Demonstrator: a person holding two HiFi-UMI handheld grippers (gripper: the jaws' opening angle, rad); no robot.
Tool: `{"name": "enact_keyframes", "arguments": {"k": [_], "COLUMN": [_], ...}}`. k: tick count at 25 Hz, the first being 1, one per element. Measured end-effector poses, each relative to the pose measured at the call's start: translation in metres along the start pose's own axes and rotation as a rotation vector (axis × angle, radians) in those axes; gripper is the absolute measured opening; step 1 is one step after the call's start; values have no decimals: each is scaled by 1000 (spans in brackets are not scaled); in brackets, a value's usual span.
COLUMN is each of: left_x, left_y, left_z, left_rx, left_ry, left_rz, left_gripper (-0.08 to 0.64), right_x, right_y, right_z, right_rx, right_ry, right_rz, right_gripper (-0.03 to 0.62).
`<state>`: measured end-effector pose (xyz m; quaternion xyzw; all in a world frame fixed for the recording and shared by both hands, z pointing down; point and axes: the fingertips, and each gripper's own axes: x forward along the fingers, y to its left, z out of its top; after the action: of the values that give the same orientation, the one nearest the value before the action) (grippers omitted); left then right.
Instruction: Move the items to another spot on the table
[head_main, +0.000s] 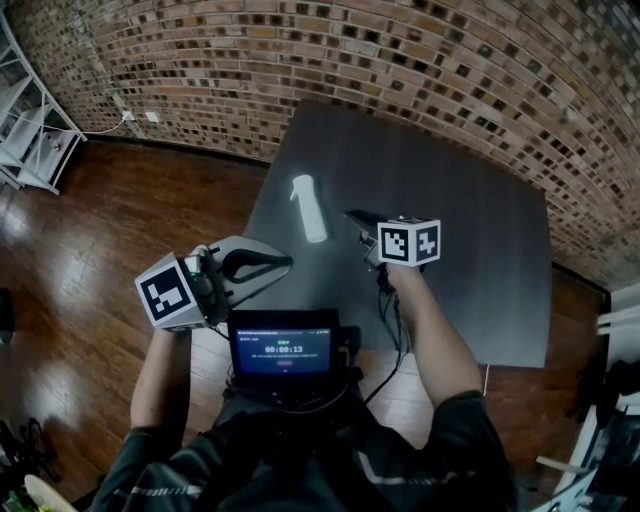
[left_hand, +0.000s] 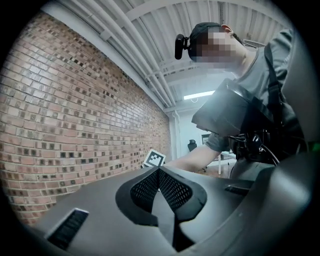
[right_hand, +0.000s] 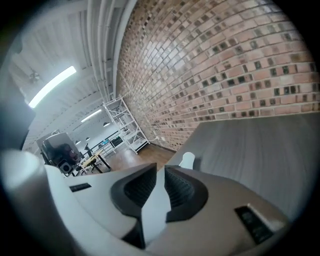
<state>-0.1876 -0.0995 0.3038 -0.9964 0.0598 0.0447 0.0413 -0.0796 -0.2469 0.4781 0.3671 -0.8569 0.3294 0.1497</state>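
A white spray bottle (head_main: 308, 208) lies on its side on the dark grey table (head_main: 470, 260), near the table's left part. My right gripper (head_main: 362, 220) hovers just right of the bottle, pointing toward it. In the right gripper view its jaws (right_hand: 160, 167) stand only a narrow slit apart with nothing between them, and the bottle's white top (right_hand: 187, 160) shows just beyond their tips. My left gripper (head_main: 272, 264) is held at the table's near-left edge, away from the bottle. Its jaws (left_hand: 159, 170) meet at the tips and hold nothing.
A small screen (head_main: 283, 345) sits at my chest below the grippers. A brick wall (head_main: 400, 70) runs behind the table. White shelving (head_main: 30, 130) stands at the far left on the wooden floor (head_main: 90, 260). White furniture (head_main: 620, 325) shows at the right edge.
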Motion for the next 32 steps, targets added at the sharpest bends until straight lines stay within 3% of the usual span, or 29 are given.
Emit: {"name": "enact_keyframes", "arguments": {"k": [3, 4, 14, 32], "left_x": [13, 17, 25, -27], "left_y": [-21, -27, -89, -115], "left_z": [3, 4, 3, 24], "left_rx": [0, 1, 0, 20], "left_ry": [11, 15, 46, 9], "left_rz": [5, 9, 36, -2], "left_gripper": [-3, -3, -3, -3], "right_x": [-30, -40, -103, -124], "right_y": [15, 20, 81, 157], "right_z": [3, 5, -4, -13], "right_rx": [-52, -72, -181, -260], "right_ry": [-50, -71, -204, -292], "right_rz": [11, 10, 47, -29], "right_gripper": [53, 3, 0, -2]}}
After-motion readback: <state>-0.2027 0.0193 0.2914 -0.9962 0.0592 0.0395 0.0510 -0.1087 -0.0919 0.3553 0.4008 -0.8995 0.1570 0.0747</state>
